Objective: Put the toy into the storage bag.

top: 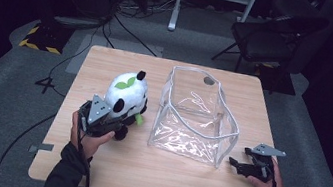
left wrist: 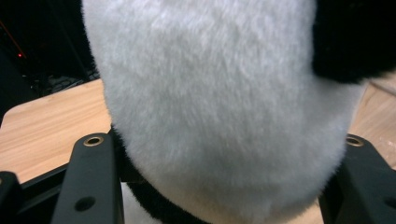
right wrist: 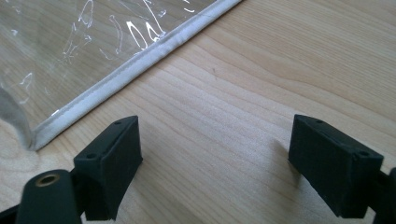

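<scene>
My left gripper (top: 116,125) clamped on panda (top: 126,95); right gripper (top: 239,165) apart, idle. Panda not yet in bag (top: 229,134).

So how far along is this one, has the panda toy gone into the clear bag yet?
Not yet. Done: the left gripper is shut on the plush panda, its jaws pressing the white fur on both sides in the left gripper view. In hand: the panda sits on the table, left of the clear bag. Left: lifting it and putting it into the bag, probably. The right gripper rests open beside the bag, holding nothing.
</scene>
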`<state>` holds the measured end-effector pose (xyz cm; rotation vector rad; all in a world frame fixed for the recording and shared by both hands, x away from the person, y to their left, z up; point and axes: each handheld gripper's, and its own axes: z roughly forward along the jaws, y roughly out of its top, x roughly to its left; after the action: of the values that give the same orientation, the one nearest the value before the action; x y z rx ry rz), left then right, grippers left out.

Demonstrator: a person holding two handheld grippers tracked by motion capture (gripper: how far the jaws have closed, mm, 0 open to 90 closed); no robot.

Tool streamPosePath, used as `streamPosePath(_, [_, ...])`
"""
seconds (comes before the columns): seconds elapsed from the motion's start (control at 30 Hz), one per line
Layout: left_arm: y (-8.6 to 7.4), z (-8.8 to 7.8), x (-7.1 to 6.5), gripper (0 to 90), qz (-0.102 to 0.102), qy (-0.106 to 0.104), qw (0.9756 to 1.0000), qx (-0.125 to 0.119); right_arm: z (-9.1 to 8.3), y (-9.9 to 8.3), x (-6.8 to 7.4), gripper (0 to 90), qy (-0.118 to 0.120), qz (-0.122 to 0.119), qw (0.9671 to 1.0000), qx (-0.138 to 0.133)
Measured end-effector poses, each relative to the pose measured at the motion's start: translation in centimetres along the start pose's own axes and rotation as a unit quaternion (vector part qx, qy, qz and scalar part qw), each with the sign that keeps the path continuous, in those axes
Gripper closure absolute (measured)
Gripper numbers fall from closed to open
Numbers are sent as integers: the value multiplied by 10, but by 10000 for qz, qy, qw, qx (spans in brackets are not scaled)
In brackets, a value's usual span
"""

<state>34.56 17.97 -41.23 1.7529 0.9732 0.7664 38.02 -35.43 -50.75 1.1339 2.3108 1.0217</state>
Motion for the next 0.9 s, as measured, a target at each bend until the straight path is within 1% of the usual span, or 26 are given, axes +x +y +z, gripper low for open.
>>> streamPosePath(0.03, [3, -2, 3, 387, -11, 9, 10000, -62, 0, 0, 0, 170, 0, 1, 10000, 0])
streamPosePath(0.13, [6, -3, 5, 387, -45, 4, 9999, -132, 0, 0, 0, 170, -1, 2, 10000, 0])
streamPosePath(0.17, [8, -4, 6, 386, -75, -13, 9998, -159, 0, 0, 0, 170, 0, 1, 10000, 0])
streamPosePath(0.2, [13, -4, 8, 386, -129, -11, 9997, -211, 0, 0, 0, 170, -3, -1, 10000, 0])
streamPosePath(0.23, [13, -4, 8, 385, -129, -11, 9997, -211, 0, 0, 0, 170, -6, 7, 10000, 1])
streamPosePath(0.37, [29, -8, 10, 384, -26, 64, 9996, -267, 0, 0, 0, 170, -11, 6, 10000, -3])
streamPosePath(0.47, [42, -13, 12, 385, -56, 72, 9992, -397, 0, 0, 0, 170, -12, 3, 10000, -3])
streamPosePath(0.63, [61, -15, 16, 382, -26, 134, 9987, -488, 0, 0, 0, 170, -14, -2, 10000, -5])
streamPosePath(0.67, [66, -14, 18, 381, -17, 117, 9986, -513, 0, 0, 0, 170, -14, -1, 10000, -5])
streamPosePath(0.77, [70, -14, 18, 379, -48, 130, 9984, -552, 0, 0, 0, 170, -14, -3, 10000, -6])
streamPosePath(0.9, [77, -13, 20, 379, -39, 101, 9981, -611, 0, 0, 0, 170, -14, -4, 10000, -6])
